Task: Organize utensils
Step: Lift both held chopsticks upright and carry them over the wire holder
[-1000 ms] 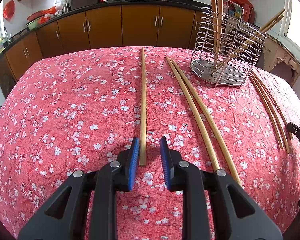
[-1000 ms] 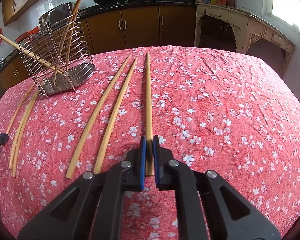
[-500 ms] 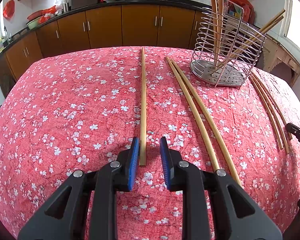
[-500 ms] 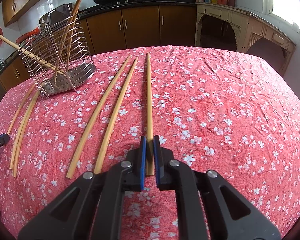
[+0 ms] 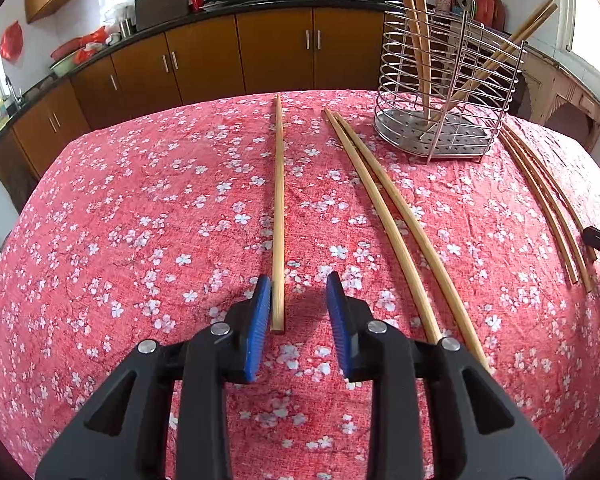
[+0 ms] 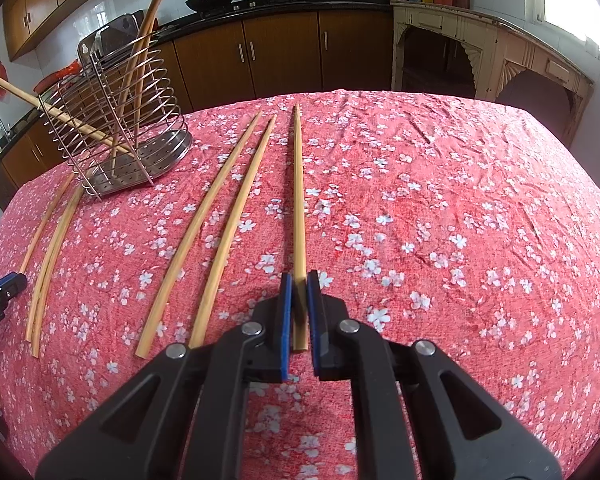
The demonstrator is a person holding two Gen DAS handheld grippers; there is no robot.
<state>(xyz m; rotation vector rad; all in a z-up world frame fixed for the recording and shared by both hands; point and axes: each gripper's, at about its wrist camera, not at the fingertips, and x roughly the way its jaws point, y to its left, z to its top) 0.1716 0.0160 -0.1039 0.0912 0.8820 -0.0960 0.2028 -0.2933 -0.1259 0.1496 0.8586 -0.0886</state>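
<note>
Long wooden chopsticks lie on the red floral tablecloth. My left gripper point(image 5: 298, 292) is open, its jaws on either side of the near end of a single chopstick point(image 5: 278, 200) that lies flat and touches the left pad. My right gripper point(image 6: 300, 292) is shut on the near end of another single chopstick point(image 6: 299, 200), which still rests on the cloth. A wire utensil rack point(image 5: 444, 92) stands at the back right in the left wrist view and holds several chopsticks; it also shows in the right wrist view point(image 6: 116, 120).
A pair of chopsticks point(image 5: 396, 224) lies right of my left gripper, and a further bunch point(image 5: 548, 204) beyond the rack. In the right wrist view a pair point(image 6: 216, 224) and a bunch point(image 6: 48, 256) lie on the left. Kitchen cabinets point(image 5: 236, 56) stand behind the table.
My left gripper's jaws have opened a little wider around the chopstick end. The right gripper and all chopsticks have stayed put.
</note>
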